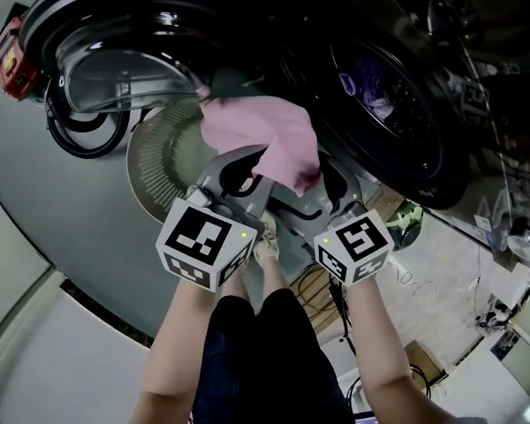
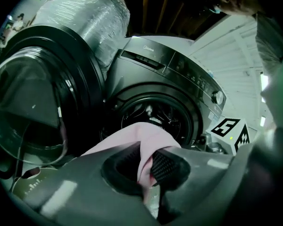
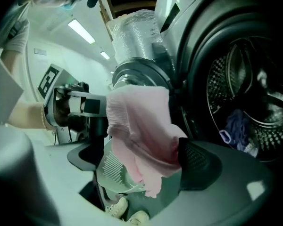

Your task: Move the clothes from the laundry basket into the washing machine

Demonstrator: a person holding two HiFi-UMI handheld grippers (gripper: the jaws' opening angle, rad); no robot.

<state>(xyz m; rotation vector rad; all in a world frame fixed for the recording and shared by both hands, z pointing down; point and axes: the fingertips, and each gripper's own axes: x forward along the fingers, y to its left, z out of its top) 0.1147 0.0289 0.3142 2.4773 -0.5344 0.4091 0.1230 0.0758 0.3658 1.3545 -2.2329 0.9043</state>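
One pink garment [image 1: 265, 131] pinched by left gripper [image 2: 144, 166], right gripper [image 3: 141, 160] jaws apart, basket [image 1: 150, 162] half-hidden

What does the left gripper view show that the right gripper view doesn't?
Only the left gripper view: the washing machine's control knob and the buttons beside it. Only the right gripper view: purple clothes lying in the drum, the laundry basket and a pair of shoes below. Both: the pink cloth pinched in the left tool, and the silvery wrapped cylinder.
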